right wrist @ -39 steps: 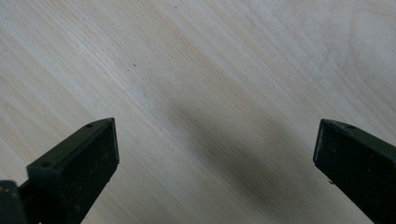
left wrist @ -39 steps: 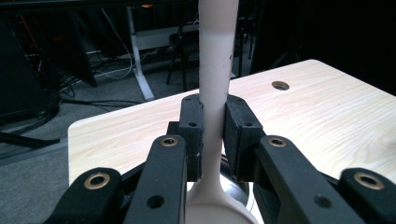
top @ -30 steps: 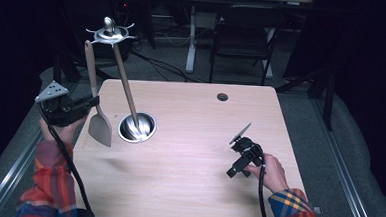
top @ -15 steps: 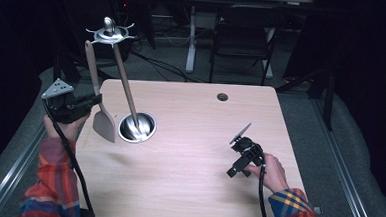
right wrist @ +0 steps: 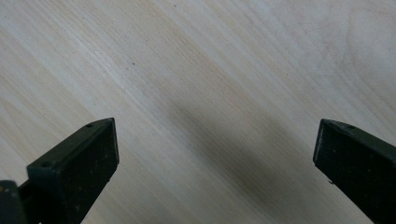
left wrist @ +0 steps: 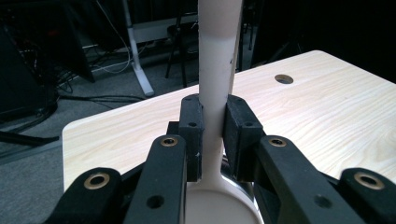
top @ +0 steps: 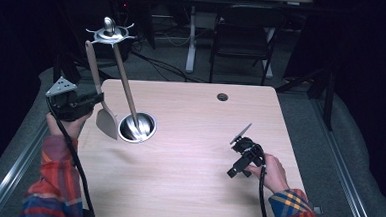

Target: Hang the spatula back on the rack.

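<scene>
Your left claw (left wrist: pixel 212 140) clamps the pale spatula (top: pixel 101 101) by its neck, handle upright, blade just beside the round steel stand base (top: pixel 137 127), while your right claw (right wrist: pixel 215 158) rests agape over bare tabletop (top: pixel 202 179).

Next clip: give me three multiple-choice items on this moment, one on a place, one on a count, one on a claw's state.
1. Where does the utensil stand's round metal base sit?
A. left part of the wooden table
B. right edge
C. on the floor

2. How many round holes show in the tabletop?
A. none
B. one
C. three

3. The left claw is:
A. open, empty
B. shut on the spatula
C. resting on the table

Key: 1 A, the high view shows the base near the left edge; 2 B, a single hole near the far edge; 3 B, the jaws pinch the pale handle in the left gripper view.
</scene>
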{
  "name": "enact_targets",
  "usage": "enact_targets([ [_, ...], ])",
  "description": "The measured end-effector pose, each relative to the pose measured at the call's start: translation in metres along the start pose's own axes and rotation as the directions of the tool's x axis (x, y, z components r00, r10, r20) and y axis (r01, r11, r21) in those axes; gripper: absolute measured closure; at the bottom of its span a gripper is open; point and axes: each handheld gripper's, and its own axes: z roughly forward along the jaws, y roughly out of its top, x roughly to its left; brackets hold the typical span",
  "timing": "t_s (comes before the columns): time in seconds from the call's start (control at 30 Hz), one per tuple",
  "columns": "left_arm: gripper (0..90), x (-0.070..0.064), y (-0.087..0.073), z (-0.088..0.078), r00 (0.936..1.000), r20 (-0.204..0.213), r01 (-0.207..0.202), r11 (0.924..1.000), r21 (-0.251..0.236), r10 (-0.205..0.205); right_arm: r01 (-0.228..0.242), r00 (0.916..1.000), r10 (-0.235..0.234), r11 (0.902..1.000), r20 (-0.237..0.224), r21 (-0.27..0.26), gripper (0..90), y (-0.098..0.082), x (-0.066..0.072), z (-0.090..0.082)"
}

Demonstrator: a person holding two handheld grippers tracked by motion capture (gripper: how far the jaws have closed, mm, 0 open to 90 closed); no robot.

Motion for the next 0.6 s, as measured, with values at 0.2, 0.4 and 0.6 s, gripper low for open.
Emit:
enact_targets([
  [0.2,78.5,-0.0006,-0.0002,0.0032,1.0,0.007,0.005,1.0,-0.008,-0.005,0.002,1.0,-0.002,1.0,-0.002,0.002,0.0,0.0003,0.0001,-0.0001],
  [0.4,78.5,-0.001,0.0,0.006,1.0,-0.001,0.005,0.9999,-0.013,-0.005,-0.016,0.9998,0.016,0.9998,-0.006,-0.013,0.0,-0.0006,0.0013,0.001],
  [0.6,78.4,-0.0004,-0.0006,0.0089,1.0,-0.004,-0.001,0.9998,-0.021,0.001,-0.013,0.9999,0.013,0.9997,-0.006,-0.022,0.0,-0.0005,0.0015,0.0021],
])
